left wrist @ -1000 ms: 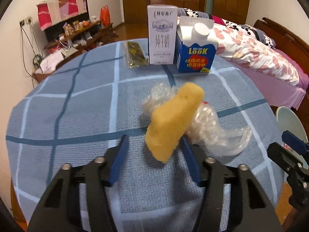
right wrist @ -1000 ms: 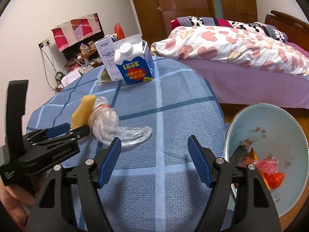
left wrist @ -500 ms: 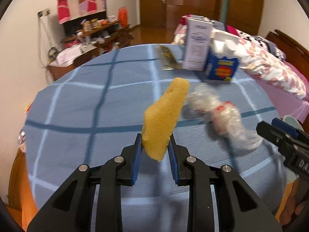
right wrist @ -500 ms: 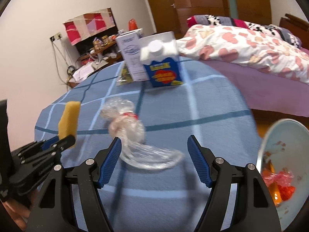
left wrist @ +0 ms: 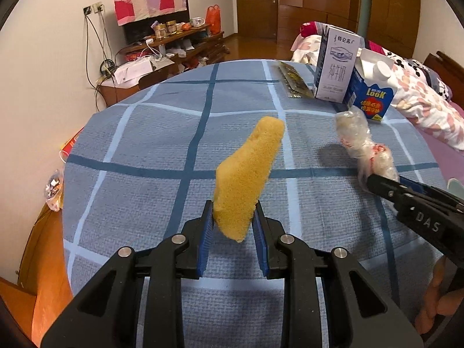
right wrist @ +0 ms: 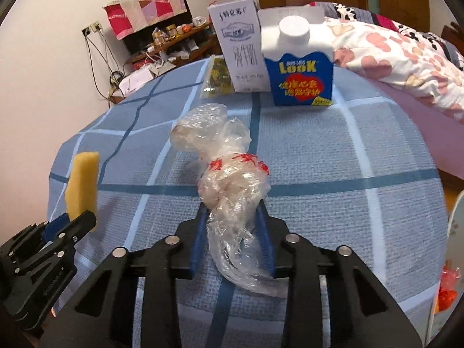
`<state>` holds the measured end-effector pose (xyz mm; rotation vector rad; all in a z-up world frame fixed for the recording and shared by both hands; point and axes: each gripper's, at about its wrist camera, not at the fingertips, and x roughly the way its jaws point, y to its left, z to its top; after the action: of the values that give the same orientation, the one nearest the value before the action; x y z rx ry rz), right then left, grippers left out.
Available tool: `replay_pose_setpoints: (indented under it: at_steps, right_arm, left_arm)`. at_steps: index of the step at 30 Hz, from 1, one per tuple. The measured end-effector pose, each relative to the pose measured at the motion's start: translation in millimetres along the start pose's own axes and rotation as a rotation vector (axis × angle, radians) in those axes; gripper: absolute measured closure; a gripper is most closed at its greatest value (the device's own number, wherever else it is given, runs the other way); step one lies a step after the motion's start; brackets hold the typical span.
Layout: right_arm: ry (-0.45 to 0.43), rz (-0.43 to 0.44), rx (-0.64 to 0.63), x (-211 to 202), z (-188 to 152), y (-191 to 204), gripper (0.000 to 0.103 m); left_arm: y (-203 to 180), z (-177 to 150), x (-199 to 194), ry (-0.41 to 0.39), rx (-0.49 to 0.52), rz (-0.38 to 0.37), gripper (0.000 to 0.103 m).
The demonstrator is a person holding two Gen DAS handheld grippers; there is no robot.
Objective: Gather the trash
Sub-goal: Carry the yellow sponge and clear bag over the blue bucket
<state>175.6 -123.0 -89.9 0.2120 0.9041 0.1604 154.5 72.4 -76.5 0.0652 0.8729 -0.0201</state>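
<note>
A: What does the trash look like?
B: A yellow sponge, porous and wedge-shaped, pinched at its lower end in the left gripper above the table. A crumpled clear plastic bag with red print sits clamped in the right gripper, nearer than the blue carton.
A: Changed from a second ago?
B: Both grippers were open then; the sponge lay against the bag on the table.

A round table in blue checked cloth is standing before a white wall, with a cluttered wooden shelf behind it, a floral-quilted bed lying to its right, and dark wooden doors beyond.
</note>
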Motion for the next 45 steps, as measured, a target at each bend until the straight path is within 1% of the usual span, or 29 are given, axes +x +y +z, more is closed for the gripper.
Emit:
replay_pose_setpoints:
  at_steps: [5,18,29,45]
  right_arm:
    - [-0.026,0.0,0.008,-14.8,-9.7,-1.7,0.073]
    - [-0.079,-0.013,0.013,-57.5,-34.5,-7.1,0.073]
    - [-0.101,-0.016,0.026,-89.8,-58.6,-16.1,0.073]
    - [-0.136,-0.058,0.076,-130.8,-89.3,-42.7,0.073]
  left_arm:
    - [-3.0,-3.5,-6.2,-0.016,0.004,0.023,0.077]
    - [-21.4,-17.4,-25.2,-0.024,0.024,0.007,0.077]
    - [-44.7,-29.6,-50.4,-0.054,0.068,-0.025,0.077]
    - [-85.7,-44.5,-78.9,-0.076,0.138,-0.09,0.077]
